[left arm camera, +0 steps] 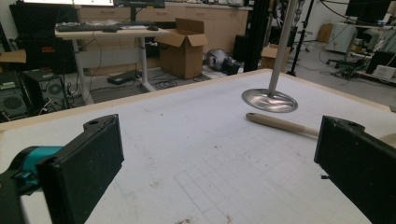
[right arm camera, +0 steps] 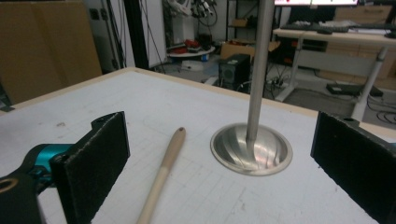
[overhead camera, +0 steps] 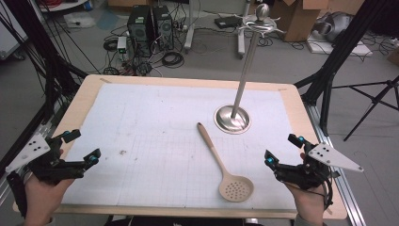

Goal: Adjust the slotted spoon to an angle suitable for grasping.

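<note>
We saw the tabletop (overhead camera: 117,117) bearing a metal stand (overhead camera: 232,118) near its middle; the slotted spoon (overhead camera: 226,165) lay flat just beside its base; our left claw (overhead camera: 81,147) and right claw (overhead camera: 281,150) hovered spread wide, holding nothing.

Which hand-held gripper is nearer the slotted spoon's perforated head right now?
Right. The right hand-held gripper sits open just to the right of the spoon, level with its head. The left hand-held gripper, also open, is far across the mat at the left edge.
</note>
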A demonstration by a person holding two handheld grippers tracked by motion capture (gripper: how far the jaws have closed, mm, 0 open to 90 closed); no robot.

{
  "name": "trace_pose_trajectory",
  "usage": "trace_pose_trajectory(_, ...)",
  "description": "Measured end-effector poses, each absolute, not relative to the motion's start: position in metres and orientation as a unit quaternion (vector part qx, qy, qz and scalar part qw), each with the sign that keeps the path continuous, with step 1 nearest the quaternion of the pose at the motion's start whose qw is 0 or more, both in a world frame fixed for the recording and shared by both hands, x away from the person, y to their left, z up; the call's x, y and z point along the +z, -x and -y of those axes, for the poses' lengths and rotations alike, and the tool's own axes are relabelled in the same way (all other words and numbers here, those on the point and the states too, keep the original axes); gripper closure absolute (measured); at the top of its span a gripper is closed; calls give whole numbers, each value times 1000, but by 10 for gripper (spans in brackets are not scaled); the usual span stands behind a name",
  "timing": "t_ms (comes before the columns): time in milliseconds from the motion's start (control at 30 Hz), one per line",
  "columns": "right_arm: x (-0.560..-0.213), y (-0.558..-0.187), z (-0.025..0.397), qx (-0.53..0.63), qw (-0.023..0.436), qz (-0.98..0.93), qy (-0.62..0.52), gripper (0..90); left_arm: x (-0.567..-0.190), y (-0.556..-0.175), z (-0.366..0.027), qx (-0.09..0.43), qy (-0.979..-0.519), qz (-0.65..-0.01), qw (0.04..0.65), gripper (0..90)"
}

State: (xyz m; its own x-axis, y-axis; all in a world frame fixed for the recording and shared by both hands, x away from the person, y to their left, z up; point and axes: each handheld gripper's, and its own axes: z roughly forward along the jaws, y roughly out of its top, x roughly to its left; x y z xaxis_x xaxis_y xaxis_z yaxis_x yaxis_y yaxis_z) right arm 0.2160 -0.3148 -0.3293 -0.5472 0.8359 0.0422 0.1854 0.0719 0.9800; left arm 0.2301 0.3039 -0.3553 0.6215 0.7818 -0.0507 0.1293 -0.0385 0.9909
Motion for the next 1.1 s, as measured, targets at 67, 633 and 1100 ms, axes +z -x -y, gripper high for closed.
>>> trace_pose_trajectory(67,-330,-216,314,572,285,-672,-374,34,-355,-230,-303,270,-669,-342,603,17)
trace_pose_trajectory(633,-333,-224,305,558,285,-687,-368,64,-358,-232,-298,259,-680,-335,599,17)
trace_pose_trajectory(1100,-339,-238,303,557,271,-695,-364,348,-366,-224,-299,257,-689,-342,585,17)
